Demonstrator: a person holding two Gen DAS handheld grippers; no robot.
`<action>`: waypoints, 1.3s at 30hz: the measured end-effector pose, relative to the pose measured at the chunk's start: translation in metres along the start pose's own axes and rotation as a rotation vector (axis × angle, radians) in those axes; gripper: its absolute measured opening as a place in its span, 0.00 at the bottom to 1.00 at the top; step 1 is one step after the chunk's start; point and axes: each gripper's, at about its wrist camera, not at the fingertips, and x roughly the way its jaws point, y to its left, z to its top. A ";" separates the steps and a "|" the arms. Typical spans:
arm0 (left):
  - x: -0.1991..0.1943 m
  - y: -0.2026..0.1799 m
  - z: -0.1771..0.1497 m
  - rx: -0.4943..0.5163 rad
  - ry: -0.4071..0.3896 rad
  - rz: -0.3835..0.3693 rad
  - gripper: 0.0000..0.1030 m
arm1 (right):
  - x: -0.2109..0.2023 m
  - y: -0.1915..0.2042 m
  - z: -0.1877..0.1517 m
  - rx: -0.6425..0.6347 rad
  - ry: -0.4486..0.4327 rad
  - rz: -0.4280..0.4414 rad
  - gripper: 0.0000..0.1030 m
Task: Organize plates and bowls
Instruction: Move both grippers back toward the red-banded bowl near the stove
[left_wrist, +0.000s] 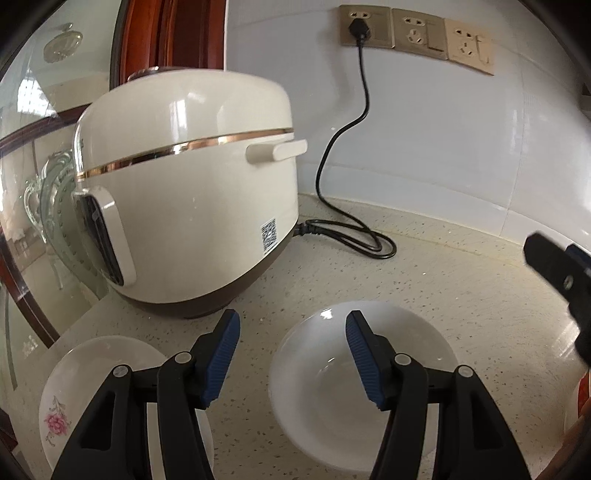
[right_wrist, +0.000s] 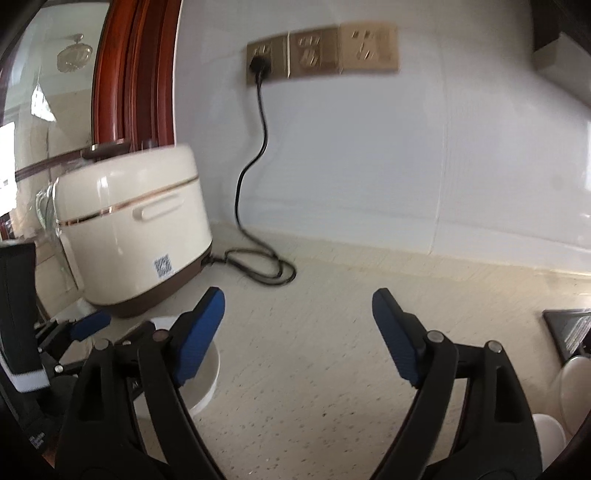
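Two white dishes sit on the speckled countertop (left_wrist: 461, 280) below the left gripper (left_wrist: 291, 354). Farthest left is a plate with a pink flower (left_wrist: 85, 387) painted on its rim, partly hidden under the gripper's left finger. Behind it stands a cream rice cooker (left_wrist: 192, 192) (brown base, gold band, a printed code on its side), and its black cord (left_wrist: 343, 147) runs up the white wall to a row of gold sockets (left_wrist: 417, 37). Just right of the flowered plate, apart from it, lies a plain white bowl (left_wrist: 332, 398); the left gripper's right finger reaches over the bowl's hollow, its left finger stands outside the rim, and the blue pads (left_wrist: 221, 358) are apart and press on nothing. At the far right edge of that view a black finger of the right gripper (right_wrist: 299, 325) shows above the counter. From its own camera, its jaws are spread wide over bare countertop with nothing between them. A dark flat object (right_wrist: 569, 328) and pale rounded dishes (right_wrist: 576, 384) sit at the right edge, too cropped to identify.
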 end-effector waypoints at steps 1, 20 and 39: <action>-0.002 -0.002 0.000 0.003 -0.010 -0.005 0.59 | -0.003 -0.001 0.001 0.002 -0.015 -0.010 0.82; -0.025 -0.025 -0.002 0.103 -0.126 -0.058 0.65 | -0.033 -0.059 0.031 0.162 0.015 -0.173 0.84; -0.073 -0.082 -0.004 0.211 0.008 -0.523 0.65 | -0.181 -0.194 -0.087 0.549 0.218 -0.351 0.88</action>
